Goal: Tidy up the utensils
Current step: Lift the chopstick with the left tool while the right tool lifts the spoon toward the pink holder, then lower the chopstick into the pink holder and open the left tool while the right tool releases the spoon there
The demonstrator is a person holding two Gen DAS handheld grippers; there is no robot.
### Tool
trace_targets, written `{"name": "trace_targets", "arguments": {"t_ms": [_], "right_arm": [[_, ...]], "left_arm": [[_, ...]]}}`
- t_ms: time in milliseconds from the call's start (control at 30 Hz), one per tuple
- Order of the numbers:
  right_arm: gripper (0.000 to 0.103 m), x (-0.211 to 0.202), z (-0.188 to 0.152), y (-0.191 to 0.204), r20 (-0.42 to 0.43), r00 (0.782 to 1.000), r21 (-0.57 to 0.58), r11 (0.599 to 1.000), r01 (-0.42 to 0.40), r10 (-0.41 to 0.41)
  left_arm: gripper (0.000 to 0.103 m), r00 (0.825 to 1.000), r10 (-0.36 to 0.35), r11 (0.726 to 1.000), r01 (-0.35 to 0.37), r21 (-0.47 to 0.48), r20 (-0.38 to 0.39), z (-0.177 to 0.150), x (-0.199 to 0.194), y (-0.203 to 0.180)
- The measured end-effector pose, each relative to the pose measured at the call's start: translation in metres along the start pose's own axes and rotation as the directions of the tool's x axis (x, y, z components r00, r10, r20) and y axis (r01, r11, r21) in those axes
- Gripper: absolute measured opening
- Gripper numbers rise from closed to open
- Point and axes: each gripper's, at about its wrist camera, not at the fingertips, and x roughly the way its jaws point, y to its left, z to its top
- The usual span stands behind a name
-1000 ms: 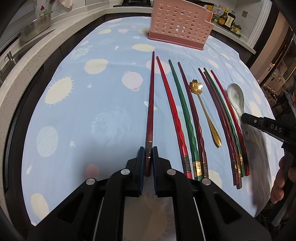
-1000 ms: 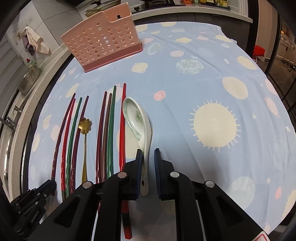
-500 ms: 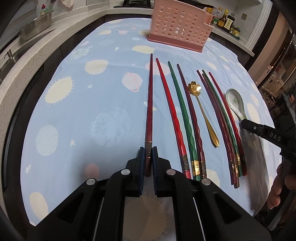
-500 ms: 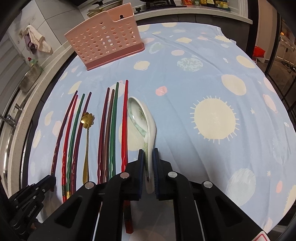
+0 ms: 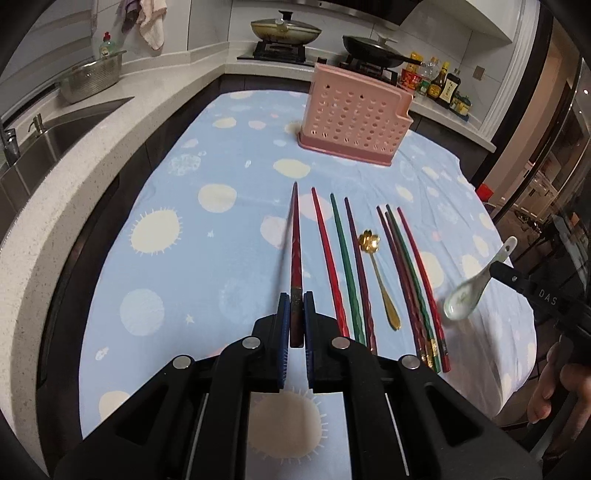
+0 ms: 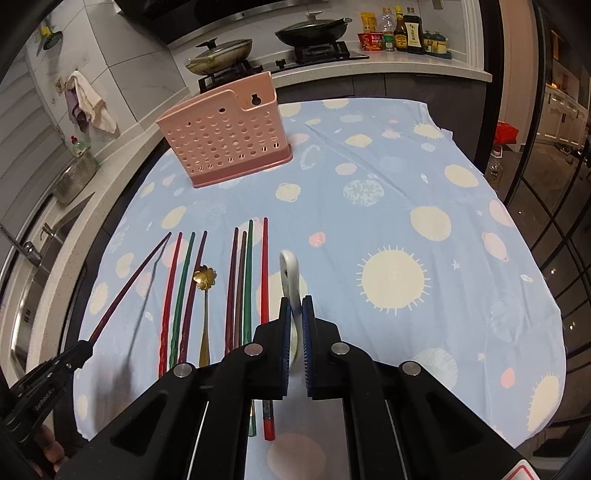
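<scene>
White tiled walls [image 5: 207, 29]; speckled pale counter [image 5: 74, 162]; steel sink [image 5: 55, 129]

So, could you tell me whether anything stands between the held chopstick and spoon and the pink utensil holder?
Nothing visible does. The dark red chopstick in the left gripper and the ceramic spoon in the right gripper are both lifted, and only bare tablecloth lies ahead of the pink utensil holder.
</scene>
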Motion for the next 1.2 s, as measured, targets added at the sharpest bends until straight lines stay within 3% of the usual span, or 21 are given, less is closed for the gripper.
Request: {"name": "trace_targets", "arguments": {"t_ms": [200, 367, 733, 1033, 1200], "right_arm": [[0.005, -0.015, 0.019, 0.007, 0.052, 0.998, -0.019, 1.000, -0.024, 0.025], [0.005, -0.020, 0.047, 0.011, 0.096, 0.994, -0.031, 0.999, -0.042, 0.045], [0.005, -0.010, 0.148, 0.012, 0.196, 0.977, -0.016, 0.997, -0.079, 0.081], [0.005, 0.023, 0.238, 0.027, 0.258, 0.962, -0.027, 0.996, -0.084, 0.088], [0.005, 0.051, 0.267, 0.036, 0.249, 0.965, -0.035, 0.997, -0.072, 0.078]], "left_arm": [[0.007, 0.994, -0.001, 1.000, 0.000, 0.009, 0.114, 0.039, -0.026, -0.003], [0.007, 0.975, -0.001, 1.000, -0.005, 0.024, 0.221, 0.090, -0.045, -0.007], [0.007, 0.908, -0.017, 0.997, -0.013, 0.070, 0.419, 0.209, -0.077, -0.024], [0.007, 0.827, -0.038, 0.997, -0.006, 0.076, 0.561, 0.300, -0.080, -0.052], [0.007, 0.830, -0.047, 0.998, 0.012, 0.068, 0.555, 0.337, -0.052, -0.059]]}}
